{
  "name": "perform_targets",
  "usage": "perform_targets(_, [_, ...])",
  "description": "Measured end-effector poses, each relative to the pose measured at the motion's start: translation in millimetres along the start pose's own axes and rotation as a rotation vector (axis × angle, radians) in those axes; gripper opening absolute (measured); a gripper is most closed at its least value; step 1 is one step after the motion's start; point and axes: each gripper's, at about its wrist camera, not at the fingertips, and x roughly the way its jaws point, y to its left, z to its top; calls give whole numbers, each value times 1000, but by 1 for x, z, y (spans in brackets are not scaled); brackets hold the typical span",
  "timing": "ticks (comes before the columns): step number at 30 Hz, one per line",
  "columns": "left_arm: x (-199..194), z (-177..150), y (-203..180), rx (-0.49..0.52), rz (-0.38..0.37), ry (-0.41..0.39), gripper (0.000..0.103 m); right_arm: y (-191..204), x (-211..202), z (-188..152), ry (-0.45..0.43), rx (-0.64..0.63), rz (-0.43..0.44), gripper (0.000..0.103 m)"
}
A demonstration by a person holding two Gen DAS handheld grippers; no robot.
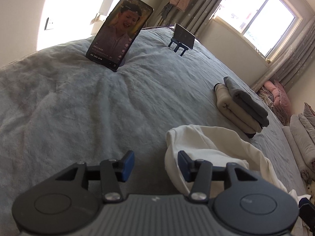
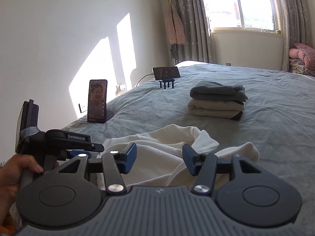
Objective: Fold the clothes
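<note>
Both the left gripper (image 1: 156,166) and right gripper (image 2: 159,160) hover with fingers spread, empty, over the crumpled white garment (image 2: 157,149) on the bed (image 2: 275,108). Folded stack (image 2: 216,102) lies beyond. Probable step: initial grasp; next, pinch an edge and spread flat.

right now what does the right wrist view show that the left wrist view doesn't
Only the right wrist view shows the person's left hand gripping the left claw's handle, the right claw open above the white garment, and sun patches on the wall.

Only the left wrist view shows the left claw open at the garment's left edge, plus rolled bedding at the far right.

Both show the bed, the white garment, the folded grey-on-cream stack, the upright phone, the sideways phone on its blue stand, and the window.
</note>
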Motion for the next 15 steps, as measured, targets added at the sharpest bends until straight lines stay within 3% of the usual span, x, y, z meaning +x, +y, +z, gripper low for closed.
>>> perform_targets(6, [20,5,9,-33,-39,1,50,20,3,-17,73,-1,55,56])
perform_targets(10, [27,4,12,-55,-93,-7,48,16,17,-25,141,116,40,56])
perform_targets(12, [30,2,10,-52,-119,11,38,13,22,-28,159,192,38,56])
perform_targets(14, [33,0,8,-54,-150,48,15,10,27,-29,166,269,33,56])
perform_targets(15, [35,-1,7,-62,-163,66,10,8,29,-29,168,302,31,56])
